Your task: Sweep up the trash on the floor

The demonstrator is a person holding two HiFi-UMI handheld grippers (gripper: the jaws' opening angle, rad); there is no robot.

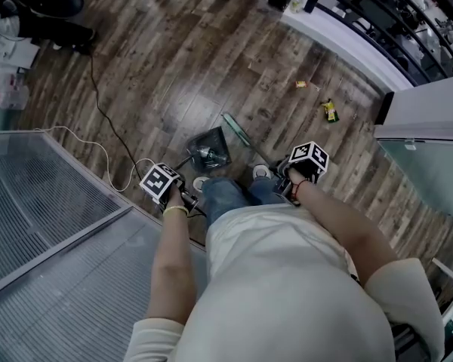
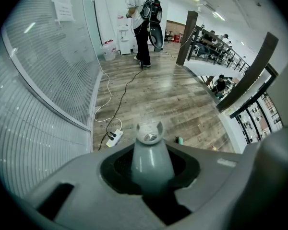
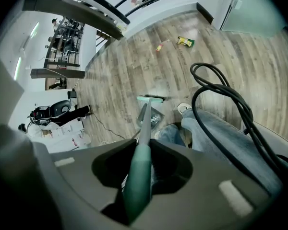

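In the head view my left gripper (image 1: 163, 182) and right gripper (image 1: 306, 161) flank the person's legs. The left gripper (image 2: 149, 176) is shut on the grey dustpan handle (image 2: 149, 150), which stands up between its jaws. The dark dustpan (image 1: 210, 148) sits on the floor ahead with some trash in it. My right gripper (image 3: 139, 174) is shut on the green broom handle (image 3: 140, 157); the broom head (image 3: 150, 99) rests on the floor by the dustpan (image 3: 155, 119). A yellow-green wrapper (image 1: 330, 111) and a small orange scrap (image 1: 300, 84) lie further out, also seen as the wrapper (image 3: 185, 41) and scrap (image 3: 159, 47).
A ribbed glass wall (image 1: 53, 225) runs along the left. A white cable (image 1: 98, 153) and power strip (image 2: 114, 137) lie beside it. A person with a backpack (image 2: 144, 18) stands far off. A railing (image 1: 377, 13) and a glass panel (image 1: 430, 157) bound the right. A black cable (image 3: 221, 95) loops over the person's jeans.
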